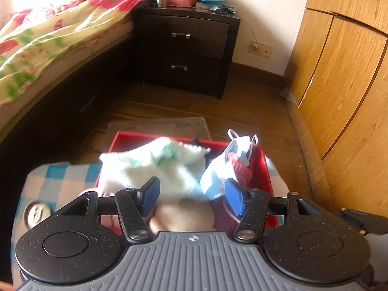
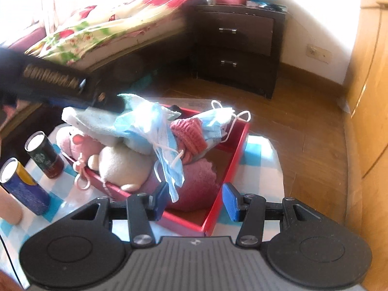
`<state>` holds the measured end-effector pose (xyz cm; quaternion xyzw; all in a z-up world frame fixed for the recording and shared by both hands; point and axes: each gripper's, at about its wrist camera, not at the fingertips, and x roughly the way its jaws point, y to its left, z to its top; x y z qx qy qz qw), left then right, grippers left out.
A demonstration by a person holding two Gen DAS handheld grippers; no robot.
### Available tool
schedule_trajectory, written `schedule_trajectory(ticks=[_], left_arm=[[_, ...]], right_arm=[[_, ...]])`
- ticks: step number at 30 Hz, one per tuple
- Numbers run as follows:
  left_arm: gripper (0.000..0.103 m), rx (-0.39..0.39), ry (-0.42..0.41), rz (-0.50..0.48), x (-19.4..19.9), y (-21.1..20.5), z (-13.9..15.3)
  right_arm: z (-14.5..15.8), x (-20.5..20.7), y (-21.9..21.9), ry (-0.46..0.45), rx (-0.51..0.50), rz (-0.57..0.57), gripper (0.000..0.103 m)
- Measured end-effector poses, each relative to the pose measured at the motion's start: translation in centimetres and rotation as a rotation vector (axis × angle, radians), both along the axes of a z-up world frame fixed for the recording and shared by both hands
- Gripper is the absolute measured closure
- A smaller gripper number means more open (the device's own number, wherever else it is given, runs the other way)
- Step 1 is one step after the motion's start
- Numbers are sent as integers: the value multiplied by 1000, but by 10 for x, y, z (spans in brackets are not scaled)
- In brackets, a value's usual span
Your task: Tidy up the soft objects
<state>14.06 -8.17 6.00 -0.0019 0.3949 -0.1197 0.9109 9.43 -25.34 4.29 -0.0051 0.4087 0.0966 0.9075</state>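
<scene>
**A:** What's the room like?

**B:** A bed [image 1: 48,36] and a dark nightstand [image 1: 186,48] stand beyond a red tray [image 2: 232,155] on a blue-checked cloth [image 2: 257,155].

**A:** How far along is the tidying?

**B:** Nearly done, I'd judge: the white towel [image 1: 155,167], plush toys [image 2: 121,162], pink knit hat [image 2: 191,133] and face masks [image 2: 167,152] are heaped in the tray (loosely). Two cans [image 2: 46,155] stand beside it.

**A:** The grippers?

**B:** The left gripper [image 1: 191,196] is open above the tray, gripping nothing; the right gripper [image 2: 196,202] is empty at its near corner.

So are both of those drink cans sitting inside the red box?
No, both cans stand upright on the checked cloth, outside the red box.
</scene>
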Motion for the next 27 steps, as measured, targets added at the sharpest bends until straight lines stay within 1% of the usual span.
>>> schedule_trajectory(ticks=[2,4,6,9,10,11,13,14,18,21,23,27], left_arm=[[40,6,-5,9,-12,5,-2],[35,5,-13,24,-25,10,-3],[35,11,-15,30,-36,14,-6],[34,34,-42,33,-54,18,-6],[32,37,-49,34,-61,20,-6],[28,34,-59,39,-68,22,-5],[25,13,-77,52,-83,29,-4],[24,0,-80,53,-89,32,-4],[24,-18,-67,65,-109,40,-7],[20,-17,-85,82,-124,44,-10],[17,-8,-94,89,-131,45,-12],[17,-8,-82,89,-139,48,-14]], right_arm=[[2,-8,0,2,24,-7,76],[5,-16,2,-2,35,-16,76],[7,-23,4,-12,38,-19,76],[12,-32,5,-24,55,-40,75],[13,-35,4,-24,68,-44,75],[14,-38,4,-25,80,-51,74],[16,-47,2,-26,102,-72,72],[17,-51,2,-28,111,-77,71],[22,-67,7,-42,139,-79,71],[28,-81,12,-59,168,-82,69],[31,-90,15,-81,168,-84,67],[38,-108,22,-133,149,-102,61]])
